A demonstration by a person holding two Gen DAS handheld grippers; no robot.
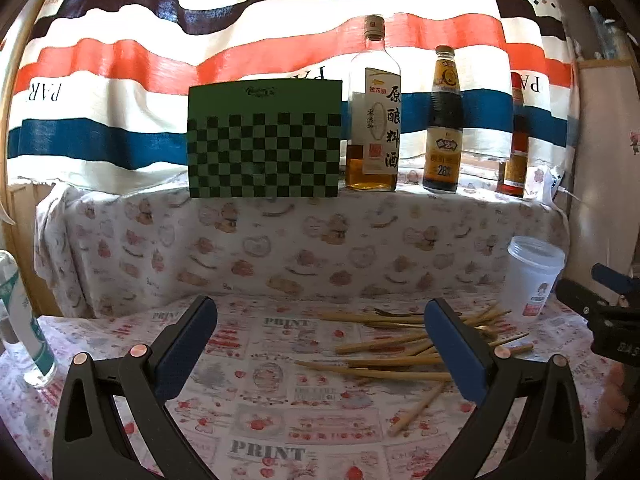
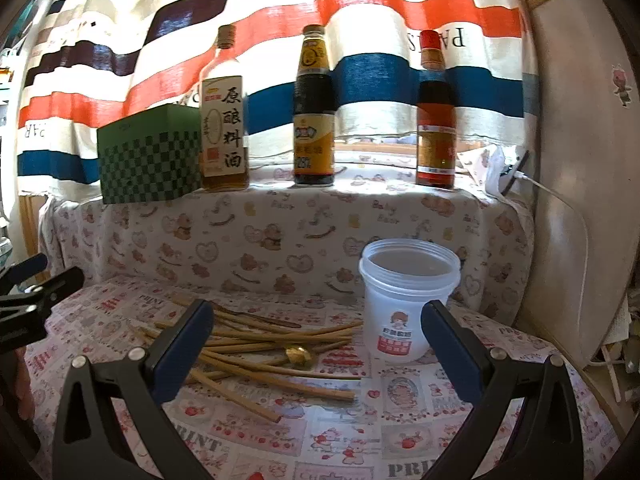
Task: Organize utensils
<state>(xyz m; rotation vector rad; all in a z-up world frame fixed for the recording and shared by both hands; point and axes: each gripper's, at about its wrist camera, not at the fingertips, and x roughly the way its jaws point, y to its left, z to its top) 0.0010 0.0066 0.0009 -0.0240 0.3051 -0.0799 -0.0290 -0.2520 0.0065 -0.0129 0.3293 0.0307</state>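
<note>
Two grippers, both w/ jaws spread wide and nothing between them. My left gripper hovers over the table, which is covered by a cloth w/ pink-red cartoon prints and "PRINT" lettering. My right gripper hangs over the same cloth, further toward the right end.

Bamboo chopsticks lie in a loose crossed pile on the cloth, mid-table, just left of the plastic cup. A gold spoon sits in the pile, and a dark-handled utensil lies at its far edge; can't tell what kind. Cup is upright, translucent white, red label, open top; from what I see inside, no utensils in it.

Behind the table a raised ledge is draped in a pale bear-print cloth. On it, L to R: green checkered box, cooking wine bottle touching or just beside the box, dark sauce bottle, red-capped bottle. Striped curtain in red, white, blue & dark bands hangs behind, backlit. White cable runs along the rt wall. Clear bottle w/ green label stands at far left of the table.
</note>
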